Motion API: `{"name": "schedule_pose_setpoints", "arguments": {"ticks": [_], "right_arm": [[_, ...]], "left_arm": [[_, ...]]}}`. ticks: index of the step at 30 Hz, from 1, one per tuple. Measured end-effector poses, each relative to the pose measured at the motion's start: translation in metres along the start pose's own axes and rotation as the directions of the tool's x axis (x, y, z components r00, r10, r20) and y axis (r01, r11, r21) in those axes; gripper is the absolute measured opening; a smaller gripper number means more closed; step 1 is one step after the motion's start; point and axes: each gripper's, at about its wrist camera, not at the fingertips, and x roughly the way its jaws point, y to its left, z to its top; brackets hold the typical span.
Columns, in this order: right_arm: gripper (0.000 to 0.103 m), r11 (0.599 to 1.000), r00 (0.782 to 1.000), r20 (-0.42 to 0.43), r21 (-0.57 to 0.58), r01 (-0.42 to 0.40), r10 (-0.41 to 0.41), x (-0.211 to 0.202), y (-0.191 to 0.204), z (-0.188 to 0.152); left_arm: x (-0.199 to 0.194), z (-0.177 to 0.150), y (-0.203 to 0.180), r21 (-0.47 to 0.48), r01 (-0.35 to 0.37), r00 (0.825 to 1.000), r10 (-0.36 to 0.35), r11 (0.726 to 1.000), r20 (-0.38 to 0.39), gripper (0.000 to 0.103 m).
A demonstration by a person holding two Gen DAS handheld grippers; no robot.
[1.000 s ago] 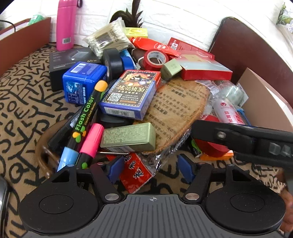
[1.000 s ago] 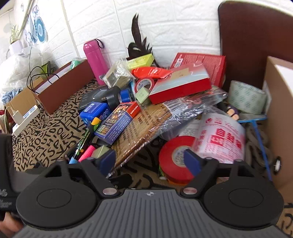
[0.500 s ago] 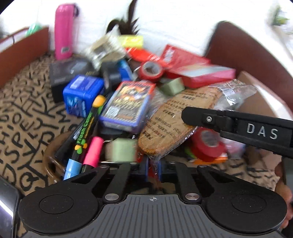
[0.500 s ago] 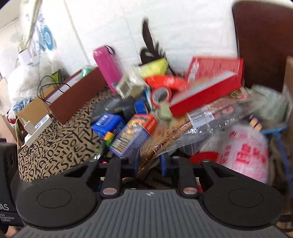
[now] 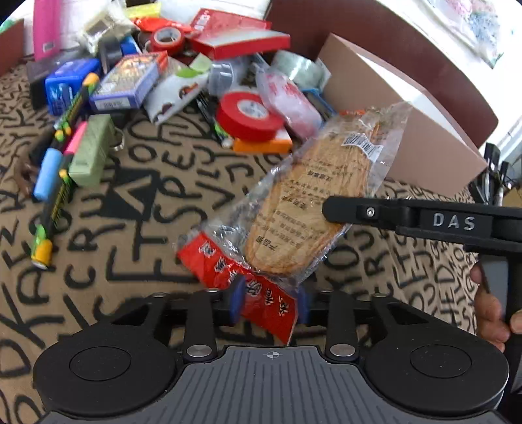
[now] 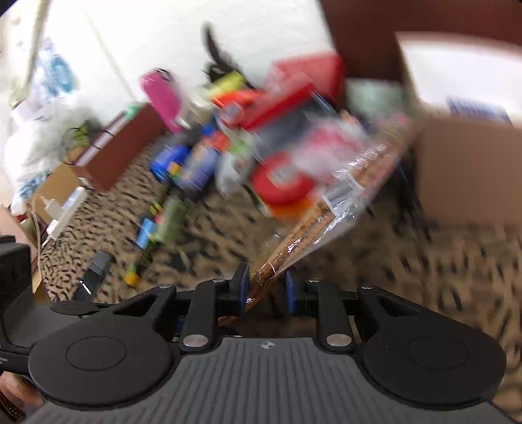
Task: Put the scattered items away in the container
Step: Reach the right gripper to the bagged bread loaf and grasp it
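My left gripper point(image 5: 269, 301) is shut on the red end of a clear packet of brown insoles point(image 5: 310, 195) and holds it above the patterned cloth. My right gripper point(image 6: 266, 288) is shut on the same packet point(image 6: 342, 195), seen edge-on and blurred; its black body point(image 5: 424, 218) crosses the right of the left wrist view. The cardboard box point(image 5: 385, 107) stands open just beyond the packet, also at the right of the right wrist view point(image 6: 463, 169).
A heap of items lies at the back left: red tape roll point(image 5: 249, 115), card box point(image 5: 130, 81), blue box point(image 5: 65, 81), markers point(image 5: 62, 156), green block point(image 5: 91, 150), red boxes point(image 5: 238, 42), pink bottle point(image 5: 45, 29). A brown box point(image 6: 114, 153) stands far left.
Both grippers closed on the insole packet, lifted it off the heap and carried it right, toward the cardboard box. Items it lay on now show.
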Motion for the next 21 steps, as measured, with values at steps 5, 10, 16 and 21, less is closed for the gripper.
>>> {"name": "schedule_pose_setpoints", "arguments": {"ticks": [5,10,16,21], "right_arm": [[0.044,0.999,0.999,0.021,0.007,0.036,-0.036,-0.001,-0.003,-0.003],[0.063,0.997,0.995,0.063,0.026,0.076,-0.077,-0.006,-0.008,0.000],[0.062,0.994,0.993,0.070,0.059,0.094,-0.098,-0.009,-0.022,0.004],[0.058,0.993,0.993,0.056,0.052,0.103,-0.106,-0.002,-0.025,0.008]], "left_arm": [[-0.017,0.002,-0.001,0.007,0.006,0.997,-0.006,1.000,0.081,0.084],[-0.004,0.022,0.001,0.006,-0.006,0.991,0.005,1.000,0.133,0.090],[0.044,0.043,0.001,0.029,0.045,0.998,-0.046,0.999,0.035,0.092],[0.052,0.037,-0.014,0.137,0.051,0.998,-0.057,0.989,0.036,0.093]]}}
